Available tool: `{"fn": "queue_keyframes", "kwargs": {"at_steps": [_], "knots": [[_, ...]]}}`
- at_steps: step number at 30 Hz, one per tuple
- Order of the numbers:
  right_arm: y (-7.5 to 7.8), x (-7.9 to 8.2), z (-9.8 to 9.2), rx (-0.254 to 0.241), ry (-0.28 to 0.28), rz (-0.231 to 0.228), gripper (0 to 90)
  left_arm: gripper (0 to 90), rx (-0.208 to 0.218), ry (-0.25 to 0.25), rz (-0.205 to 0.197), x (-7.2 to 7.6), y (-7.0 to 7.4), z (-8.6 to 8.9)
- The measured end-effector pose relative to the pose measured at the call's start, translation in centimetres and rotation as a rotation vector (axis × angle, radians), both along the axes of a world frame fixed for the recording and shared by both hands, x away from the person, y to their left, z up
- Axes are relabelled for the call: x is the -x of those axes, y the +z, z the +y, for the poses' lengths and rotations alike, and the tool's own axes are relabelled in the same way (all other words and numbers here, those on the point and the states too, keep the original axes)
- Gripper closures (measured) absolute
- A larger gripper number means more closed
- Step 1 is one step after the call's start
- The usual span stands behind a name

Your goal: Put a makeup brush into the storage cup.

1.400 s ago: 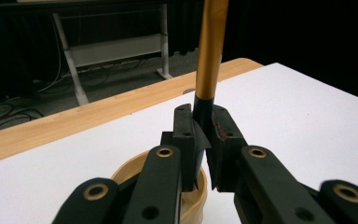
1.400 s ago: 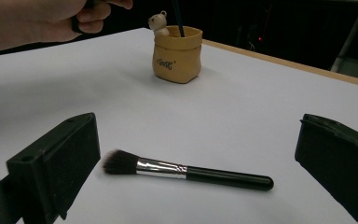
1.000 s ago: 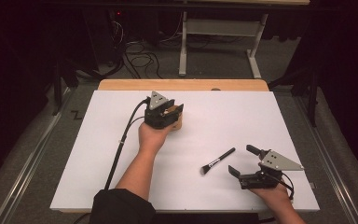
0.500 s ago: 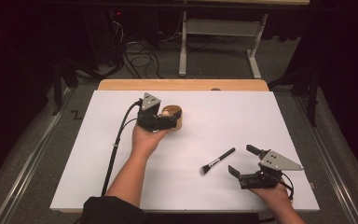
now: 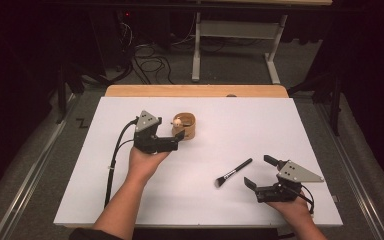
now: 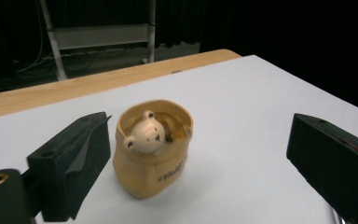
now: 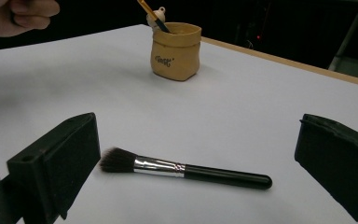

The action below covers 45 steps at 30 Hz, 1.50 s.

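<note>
A tan bag-shaped pot (image 5: 185, 127) (image 6: 151, 154) (image 7: 175, 46) stands on the white table top toward the back, with a small bear head (image 6: 144, 133) at its rim and a thin stick (image 7: 151, 13) leaning in it. My left gripper (image 5: 176, 141) (image 6: 200, 128) is just left of the pot. Its jaws have just been opening and stand wide apart, with the pot ahead between them and untouched. A black-handled makeup brush (image 5: 234, 171) (image 7: 182, 169) lies flat at the front right. My right gripper (image 5: 257, 170) (image 7: 198, 128) is open right behind it, with nothing in it.
The white sheet (image 5: 280, 125) covers a wooden table whose bare edge (image 5: 195, 90) shows at the back. A metal stand (image 5: 235, 45) and cables lie on the dark floor beyond. The left hand (image 7: 18, 14) shows at the upper left of the right gripper view.
The left gripper's jaws have opened and it has drawn back to the left and toward the person, uncovering the pot. The right gripper and the brush have not moved.
</note>
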State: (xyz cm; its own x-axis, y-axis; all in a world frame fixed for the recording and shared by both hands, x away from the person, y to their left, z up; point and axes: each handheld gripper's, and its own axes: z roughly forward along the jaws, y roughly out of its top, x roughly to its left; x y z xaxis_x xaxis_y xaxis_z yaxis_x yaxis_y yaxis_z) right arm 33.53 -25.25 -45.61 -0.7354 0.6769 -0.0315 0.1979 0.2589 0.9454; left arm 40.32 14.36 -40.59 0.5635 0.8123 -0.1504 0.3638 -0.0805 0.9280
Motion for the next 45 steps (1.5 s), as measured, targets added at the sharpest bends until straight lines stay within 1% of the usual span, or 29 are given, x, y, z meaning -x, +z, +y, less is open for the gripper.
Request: {"fn": "queue_keyframes", "kwargs": {"at_steps": [3,7,10,12,14,17,19,21,26,27,29,30,31,33,34,37,39,42,45], "knots": [[0.0,0.0,0.0,0.004,0.0,-0.001,0.4,3.1,0.001,-0.005,-0.001,1.1,-0.4,0.4],[0.0,0.0,0.0,0.003,-0.003,0.0,0.4,0.5,-0.016,-0.007,-0.002,2.5,-1.0,0.9],[0.0,0.0,-0.1,0.01,-0.011,0.002,0.4,0.4,-0.016,-0.007,-0.004,3.3,-1.5,1.4],[-0.1,-0.1,-0.1,0.014,-0.014,0.0,0.4,0.5,-0.01,-0.009,0.004,3.8,-1.9,1.8],[-0.1,0.0,-0.1,0.005,-0.02,0.011,0.4,0.5,-0.015,-0.002,0.002,4.5,-2.4,2.1],[-0.1,-0.1,-0.1,0.0,-0.019,0.008,0.4,0.5,-0.006,0.007,0.005,5.3,-3.0,2.7],[-0.1,-0.1,-0.2,0.004,-0.017,0.003,0.4,0.5,-0.005,0.006,0.009,5.9,-3.4,3.0],[-0.1,-0.2,-0.3,0.005,-0.021,0.003,0.4,0.5,-0.014,0.001,0.018,6.5,-3.9,3.4],[-0.1,-0.2,-0.3,0.001,-0.03,0.011,0.4,0.5,-0.009,0.004,0.024,8.0,-4.9,4.3],[-0.1,-0.2,-0.3,0.001,-0.031,0.011,0.4,0.5,-0.005,0.006,0.025,8.3,-5.1,4.5],[-0.1,-0.2,-0.4,0.009,-0.031,0.006,0.4,0.5,-0.003,0.032,0.022,9.1,-5.7,4.9],[-0.2,-0.2,-0.4,0.005,-0.031,0.008,0.4,0.5,0.003,0.047,0.013,9.5,-6.0,5.1],[-0.2,-0.2,-0.4,0.007,-0.034,0.009,0.4,0.5,0.005,0.051,0.013,9.7,-6.4,5.4],[-0.1,-0.2,-0.6,0.004,-0.04,0.007,0.4,0.5,-0.008,0.04,0.021,10.0,-6.8,5.6],[-0.1,-0.2,-0.7,0.002,-0.042,0.007,0.4,0.5,-0.012,0.037,0.017,10.1,-6.8,5.6],[-0.3,-0.4,-0.9,0.001,-0.05,0.012,0.4,0.5,0.002,0.023,0.015,10.0,-6.9,5.6],[-0.3,-0.4,-1.0,-0.003,-0.058,0.02,0.4,0.5,-0.004,0.011,0.011,10.0,-6.9,5.3],[-0.4,-0.5,-1.1,0.0,-0.062,0.018,0.4,0.5,-0.016,-0.005,0.004,9.9,-7.0,5.0],[-0.4,-0.5,-1.1,0.002,-0.063,0.024,0.4,0.5,-0.007,-0.006,0.0,10.0,-6.9,5.2]]}}
